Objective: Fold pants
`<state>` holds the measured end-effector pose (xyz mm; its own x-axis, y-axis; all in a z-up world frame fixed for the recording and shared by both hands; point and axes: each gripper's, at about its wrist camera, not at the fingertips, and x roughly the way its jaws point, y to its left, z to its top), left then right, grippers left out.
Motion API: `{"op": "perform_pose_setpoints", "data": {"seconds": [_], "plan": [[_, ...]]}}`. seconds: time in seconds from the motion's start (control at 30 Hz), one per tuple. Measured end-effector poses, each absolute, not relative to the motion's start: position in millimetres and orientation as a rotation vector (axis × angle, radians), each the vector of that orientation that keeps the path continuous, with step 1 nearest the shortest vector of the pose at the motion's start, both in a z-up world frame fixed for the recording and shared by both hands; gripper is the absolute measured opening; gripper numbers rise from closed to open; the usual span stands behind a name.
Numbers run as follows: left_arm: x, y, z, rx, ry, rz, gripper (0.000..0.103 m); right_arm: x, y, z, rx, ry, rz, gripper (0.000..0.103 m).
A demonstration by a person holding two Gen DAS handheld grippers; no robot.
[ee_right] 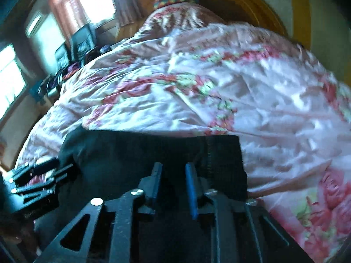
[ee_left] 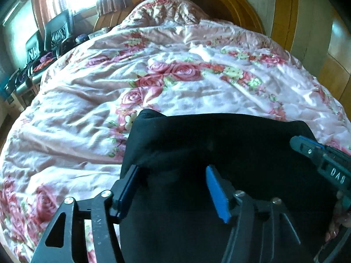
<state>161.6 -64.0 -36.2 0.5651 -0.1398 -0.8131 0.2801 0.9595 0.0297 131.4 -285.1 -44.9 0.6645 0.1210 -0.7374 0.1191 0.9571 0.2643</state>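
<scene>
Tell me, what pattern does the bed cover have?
Pink roses on a pale pink bed cover, clearest in the left wrist view.

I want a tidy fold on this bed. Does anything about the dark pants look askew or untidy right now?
Yes. In the left wrist view the pants have a far-left corner that bulges up in a rounded hump, not flat on the floral bedspread. The far edge in the right wrist view looks straight. No damage visible.
</scene>
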Motion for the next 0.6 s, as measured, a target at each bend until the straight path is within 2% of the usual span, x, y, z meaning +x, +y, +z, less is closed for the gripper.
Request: {"op": "perform_pose_setpoints", "data": {"seconds": [0.1,0.37,0.47,0.53,0.6], "plan": [[168,-60,-44,0.117,0.949,-0.244,0.071,135,-300,-56,0.394,0.839,-0.003,0.0],[146,-45,-43,0.065,0.872,-0.264,0.073,103,-281,-42,0.299,0.772,0.001,0.0],[133,-33,-39,0.014,0.874,-0.271,0.073,83,-270,-35,0.211,0.747,-0.003,0.007],[124,-26,-38,-0.008,0.87,-0.275,0.073,68,-265,-33,0.185,0.729,0.001,0.019],[111,-19,-36,-0.03,0.863,-0.283,0.073,50,-264,-33,0.185,0.713,0.007,0.023]]}}
